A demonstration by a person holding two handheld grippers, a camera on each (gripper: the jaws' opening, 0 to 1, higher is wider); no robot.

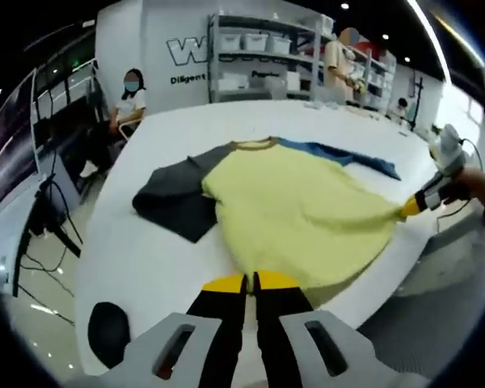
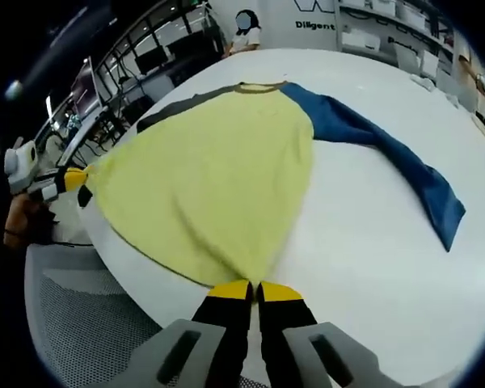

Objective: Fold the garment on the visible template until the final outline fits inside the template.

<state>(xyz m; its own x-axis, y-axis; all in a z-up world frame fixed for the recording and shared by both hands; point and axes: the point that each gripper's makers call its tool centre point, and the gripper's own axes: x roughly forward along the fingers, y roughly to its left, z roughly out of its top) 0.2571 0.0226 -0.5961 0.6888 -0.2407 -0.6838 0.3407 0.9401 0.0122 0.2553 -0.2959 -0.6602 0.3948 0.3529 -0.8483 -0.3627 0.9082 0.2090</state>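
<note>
A shirt with a yellow body lies spread on the white table, its dark grey sleeve folded out to one side and its blue sleeve to the other. My left gripper is shut on the yellow hem at the near table edge. In the right gripper view the same yellow shirt is pulled taut, with the blue sleeve stretched across the table and the grey sleeve at the far side. My right gripper is shut on the other hem corner.
The right gripper shows at the right of the left gripper view, the left gripper at the left of the right gripper view. A seated person and shelves stand beyond the table. A mesh chair is near the table's edge.
</note>
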